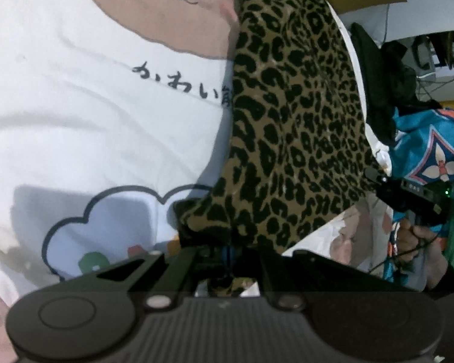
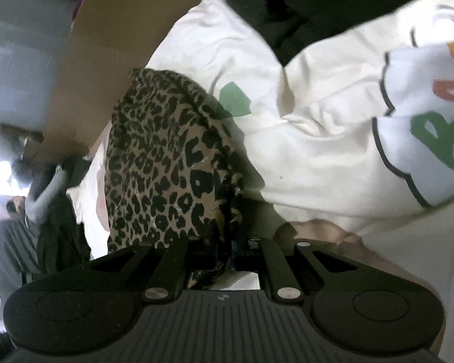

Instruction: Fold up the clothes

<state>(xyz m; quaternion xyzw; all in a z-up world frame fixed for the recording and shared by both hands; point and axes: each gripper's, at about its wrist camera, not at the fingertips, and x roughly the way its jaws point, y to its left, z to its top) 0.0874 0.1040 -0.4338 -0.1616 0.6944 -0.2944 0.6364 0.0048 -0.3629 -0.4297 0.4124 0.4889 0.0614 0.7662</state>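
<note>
A leopard-print garment (image 1: 293,121) hangs stretched between my two grippers above a white bedcover. My left gripper (image 1: 227,251) is shut on one edge of it; the cloth bunches at the jaws and covers the fingertips. My right gripper (image 2: 227,254) is shut on another edge of the same leopard-print garment (image 2: 169,163), which drapes up and to the left. In the left wrist view the right gripper (image 1: 414,199) shows at the right, held by a hand.
A white bedcover with a bear print and Japanese lettering (image 1: 106,106) lies beneath. A black garment (image 2: 317,9) lies at the far side. A teal patterned cloth (image 1: 432,151) and a cardboard box (image 2: 112,45) stand at the edge.
</note>
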